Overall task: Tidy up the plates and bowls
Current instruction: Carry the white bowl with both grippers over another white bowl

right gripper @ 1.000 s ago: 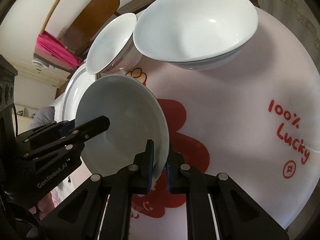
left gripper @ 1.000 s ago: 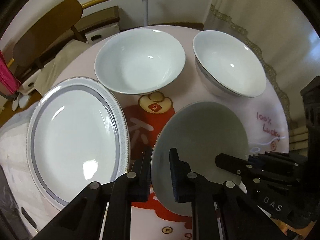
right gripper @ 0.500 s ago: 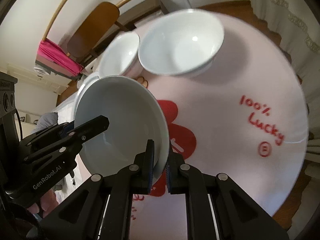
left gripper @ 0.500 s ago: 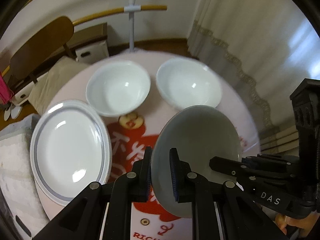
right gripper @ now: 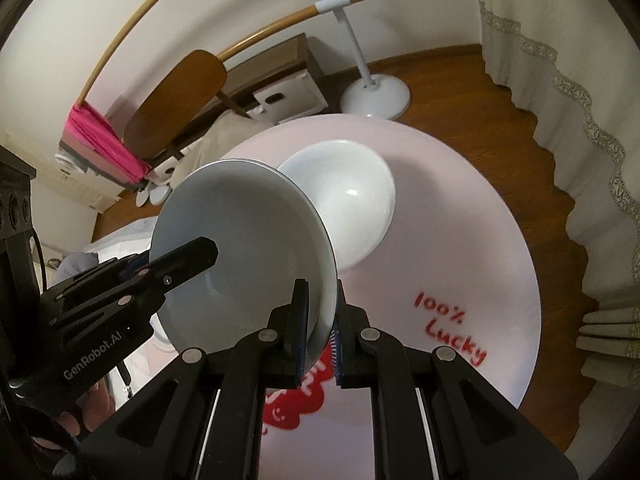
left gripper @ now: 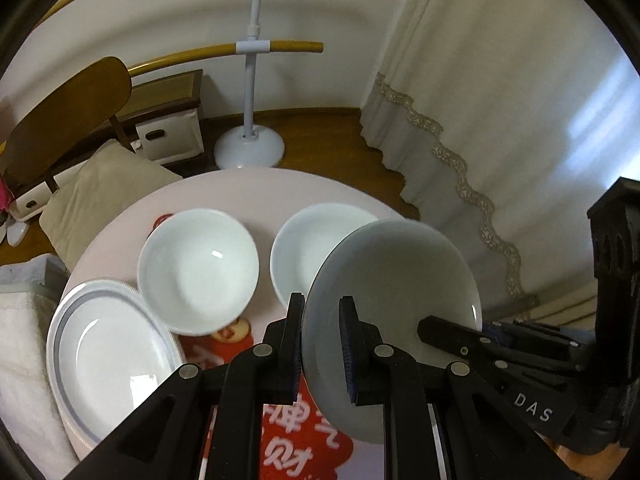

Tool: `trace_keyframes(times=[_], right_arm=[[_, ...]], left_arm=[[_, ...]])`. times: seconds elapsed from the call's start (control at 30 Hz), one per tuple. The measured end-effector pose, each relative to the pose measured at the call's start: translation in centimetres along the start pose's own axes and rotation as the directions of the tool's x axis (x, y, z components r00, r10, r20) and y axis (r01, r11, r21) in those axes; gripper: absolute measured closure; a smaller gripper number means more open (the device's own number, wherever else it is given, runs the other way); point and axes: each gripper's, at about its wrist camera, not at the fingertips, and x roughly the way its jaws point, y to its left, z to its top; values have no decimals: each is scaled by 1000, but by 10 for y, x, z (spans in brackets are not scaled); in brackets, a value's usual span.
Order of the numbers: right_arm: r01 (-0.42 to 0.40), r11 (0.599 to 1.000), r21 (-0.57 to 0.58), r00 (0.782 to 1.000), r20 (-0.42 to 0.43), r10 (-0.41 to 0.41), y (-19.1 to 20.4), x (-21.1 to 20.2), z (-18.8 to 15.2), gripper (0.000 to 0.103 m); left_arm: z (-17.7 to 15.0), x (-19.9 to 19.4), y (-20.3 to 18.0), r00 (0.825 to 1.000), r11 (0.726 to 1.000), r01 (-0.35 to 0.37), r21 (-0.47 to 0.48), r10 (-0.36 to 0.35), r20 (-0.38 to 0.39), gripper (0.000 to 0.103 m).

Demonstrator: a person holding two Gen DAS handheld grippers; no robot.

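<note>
Both grippers had carried the small plate (left gripper: 390, 280) up off the round table (left gripper: 256, 188), the bowls below looking smaller than a second earlier. The left gripper (left gripper: 322, 344) pinched its near-left rim and the right gripper (right gripper: 320, 332) its opposite edge. It hung above the right bowl (left gripper: 296, 256), near the left bowl (left gripper: 198, 270) and the banded plate (left gripper: 108, 352), probably bound for that plate. A curtain (left gripper: 500, 100) and chair (left gripper: 68, 116) ringed the pink cloth.
</note>
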Motion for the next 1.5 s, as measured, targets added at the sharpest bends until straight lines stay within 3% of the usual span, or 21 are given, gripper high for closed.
trace_keyframes(times=[0.6, 1.17, 1.5], right_arm=[[67, 993, 98, 998, -19, -65, -36, 35, 42, 93], [170, 979, 112, 985, -32, -167, -42, 54, 59, 91], [150, 979, 139, 988, -68, -142, -53, 69, 54, 90]], left_arm=[[73, 94, -9, 995, 1000, -7, -20, 5, -95, 91], [81, 127, -10, 991, 1000, 6, -24, -9, -131, 91], [80, 135, -5, 991, 1000, -15, -19, 12, -135, 91]])
